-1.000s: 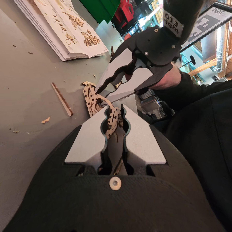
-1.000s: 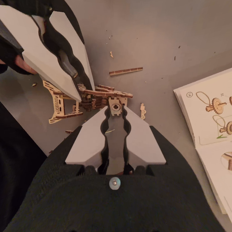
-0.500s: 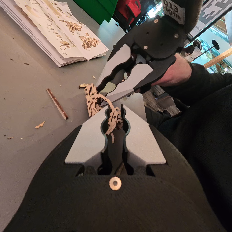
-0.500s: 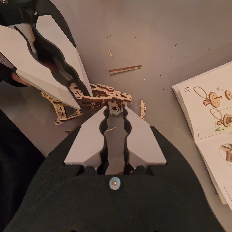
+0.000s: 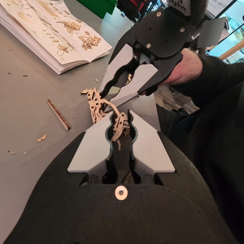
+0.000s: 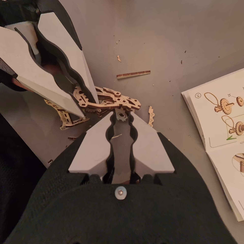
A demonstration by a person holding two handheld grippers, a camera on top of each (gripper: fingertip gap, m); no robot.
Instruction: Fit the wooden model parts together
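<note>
A light wooden model frame (image 5: 95, 103) of laser-cut plates is held just above the grey table (image 5: 26, 105). My left gripper (image 5: 120, 113) is shut on one end of it, which sits between the fingers. My right gripper (image 6: 121, 112) is shut on a small toothed wooden piece (image 6: 121, 116) at the underside of the model's other end (image 6: 112, 100). In the right wrist view my left gripper (image 6: 90, 110) comes in from the upper left, clamped on the model. In the left wrist view my right gripper (image 5: 104, 102) reaches down from above.
An open instruction booklet (image 5: 59, 33) lies at the back left and also shows in the right wrist view (image 6: 217, 118). A loose wooden strip (image 5: 58, 114) and chips lie on the table. A small curved piece (image 6: 151, 116) lies beside the model. The table edge (image 5: 157, 112) is close. The left gripper's tips are roughly 5 cm from the right gripper's.
The model has turned in the two grippers, so its flat side plate now faces the right wrist camera. Both grippers kept their hold and shifted slightly.
</note>
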